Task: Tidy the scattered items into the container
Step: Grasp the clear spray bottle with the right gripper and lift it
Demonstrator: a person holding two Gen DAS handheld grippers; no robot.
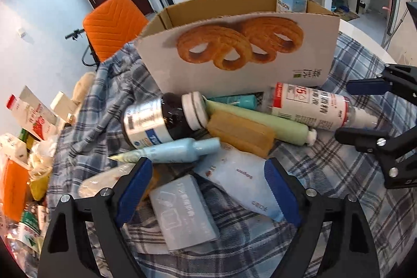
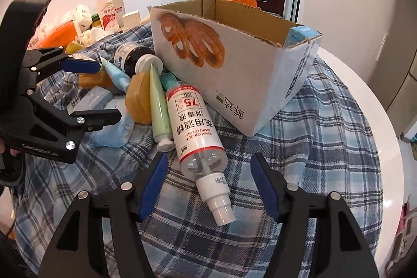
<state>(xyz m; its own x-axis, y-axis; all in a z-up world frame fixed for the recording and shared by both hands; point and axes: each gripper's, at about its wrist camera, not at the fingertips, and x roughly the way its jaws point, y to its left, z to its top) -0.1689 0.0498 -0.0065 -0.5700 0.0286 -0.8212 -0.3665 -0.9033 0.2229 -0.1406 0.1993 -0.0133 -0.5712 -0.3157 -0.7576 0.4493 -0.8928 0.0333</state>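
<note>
**Both tools spread over the pile beside the box**

Between the spread pads of the right tool (image 2: 207,186) lies the white nozzle of the disinfectant bottle (image 2: 194,119), which rests on its side on the checked cloth (image 2: 325,147); the pads do not press it. Left tool (image 1: 208,189) is also spread, empty, above a grey-blue packet (image 1: 185,212) and a pale blue pouch (image 1: 242,173). Just behind are a dark jar (image 1: 161,119), a light blue tube (image 1: 177,150), a brown bar (image 1: 239,132) and a green tube (image 1: 263,121), all touching in one heap. The cardboard box (image 1: 234,54) stands upright just behind the heap on the worktop (image 2: 365,100), with a blue carton (image 1: 290,0) inside at one end.
</note>
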